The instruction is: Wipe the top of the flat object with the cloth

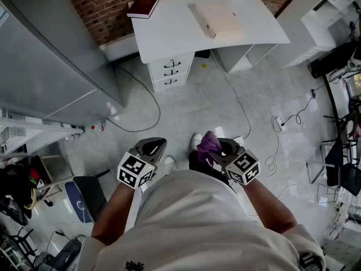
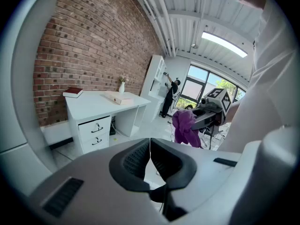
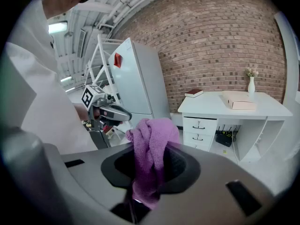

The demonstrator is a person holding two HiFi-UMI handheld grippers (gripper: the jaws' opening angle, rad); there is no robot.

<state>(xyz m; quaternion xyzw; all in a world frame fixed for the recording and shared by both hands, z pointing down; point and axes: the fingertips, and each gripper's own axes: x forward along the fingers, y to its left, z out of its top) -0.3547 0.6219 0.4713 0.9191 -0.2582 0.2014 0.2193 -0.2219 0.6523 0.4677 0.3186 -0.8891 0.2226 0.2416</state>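
The person stands on the pale floor, well apart from the white desk, with both grippers held close in front of the body.

The right gripper is clamped on the cloth. It is a purple towelling cloth, bunched and twisted into a loose roll. Its upper end stands up above the jaws in a soft knot, and its lower end hangs down between them. In the head view the cloth shows as a small purple tuft at the tip of the right gripper.

The left gripper has its jaws pressed together, with nothing between them. In the head view the left gripper sits level with the right one, just to its left.

The flat object lies on the desk top, right of the middle and set at a slant to the desk's edges. It is a pale beige, thin rectangular slab, like a shallow box or closed book, with a plain top. From the right gripper view the flat object shows a low side edge.

A dark red book lies at the desk's corner by the brick wall. A small white vase stands near the wall behind the flat object. Drawers sit under the desk.
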